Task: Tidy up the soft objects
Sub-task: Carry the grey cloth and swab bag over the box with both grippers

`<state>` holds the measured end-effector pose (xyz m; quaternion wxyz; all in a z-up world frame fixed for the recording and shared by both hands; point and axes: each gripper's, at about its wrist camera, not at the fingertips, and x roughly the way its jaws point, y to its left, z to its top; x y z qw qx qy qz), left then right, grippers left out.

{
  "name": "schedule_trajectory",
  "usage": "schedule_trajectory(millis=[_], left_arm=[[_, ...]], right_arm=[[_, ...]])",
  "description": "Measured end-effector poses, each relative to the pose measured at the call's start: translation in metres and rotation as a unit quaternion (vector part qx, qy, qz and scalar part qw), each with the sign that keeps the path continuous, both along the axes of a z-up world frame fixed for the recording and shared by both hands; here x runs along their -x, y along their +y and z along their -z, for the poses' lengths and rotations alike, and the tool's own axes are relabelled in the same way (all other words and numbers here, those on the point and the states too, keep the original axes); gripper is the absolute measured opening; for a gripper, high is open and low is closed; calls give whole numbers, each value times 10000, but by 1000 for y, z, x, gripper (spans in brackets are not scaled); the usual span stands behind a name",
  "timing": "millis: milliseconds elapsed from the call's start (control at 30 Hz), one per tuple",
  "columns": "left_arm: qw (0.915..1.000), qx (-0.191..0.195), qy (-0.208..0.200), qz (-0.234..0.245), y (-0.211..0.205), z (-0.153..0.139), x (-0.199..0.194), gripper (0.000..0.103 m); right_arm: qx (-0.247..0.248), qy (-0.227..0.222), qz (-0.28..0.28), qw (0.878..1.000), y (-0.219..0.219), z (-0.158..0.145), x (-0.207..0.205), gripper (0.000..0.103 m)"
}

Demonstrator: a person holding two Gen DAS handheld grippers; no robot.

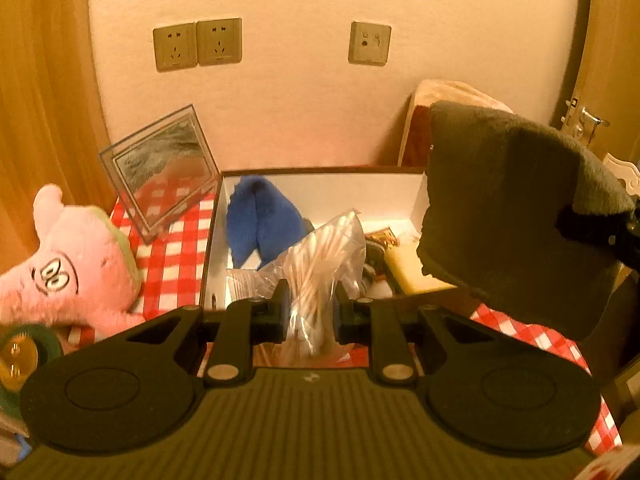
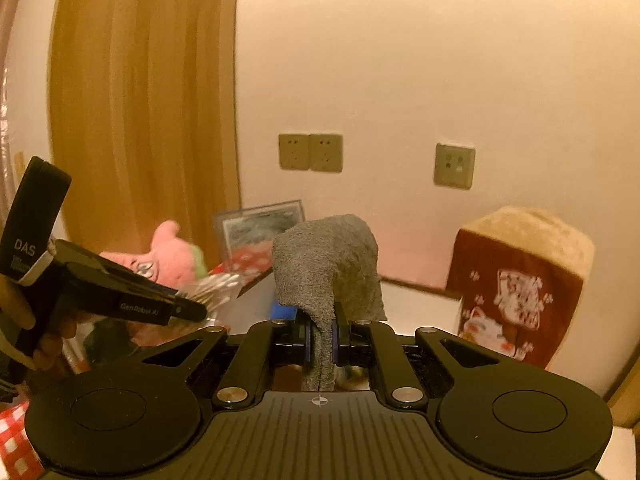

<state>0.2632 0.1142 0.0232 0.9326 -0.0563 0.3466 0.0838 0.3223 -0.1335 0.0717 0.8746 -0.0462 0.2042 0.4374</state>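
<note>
My left gripper (image 1: 310, 316) is shut on a clear bag of cotton swabs (image 1: 320, 264) and holds it above the near edge of the open white box (image 1: 320, 190). A blue cloth (image 1: 260, 220) and a pale yellow block (image 1: 412, 272) lie in the box. My right gripper (image 2: 322, 338) is shut on a grey cloth (image 2: 328, 264), held in the air; the cloth hangs at the right of the left wrist view (image 1: 512, 208), over the box's right end. A pink plush toy (image 1: 72, 268) lies left of the box.
A red-checked tablecloth (image 1: 176, 256) covers the table. A clear picture frame (image 1: 164, 172) leans against the wall at the back left. A brown plush block with cat prints (image 2: 520, 284) stands at the back right. A green tape roll (image 1: 24, 352) sits at the near left.
</note>
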Motion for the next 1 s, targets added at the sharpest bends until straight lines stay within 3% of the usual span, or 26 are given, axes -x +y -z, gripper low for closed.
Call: schedule_trajectory(millis=[333,1000], left_arm=[[9999,-82,100,-62,19,2,-44,19],[9973,-68,732,-11,35,52,-120,19]], right_arm=[[108,-143,160,9997,17,3,-47,9],[521,32,288,9982,54,46,-117,9]])
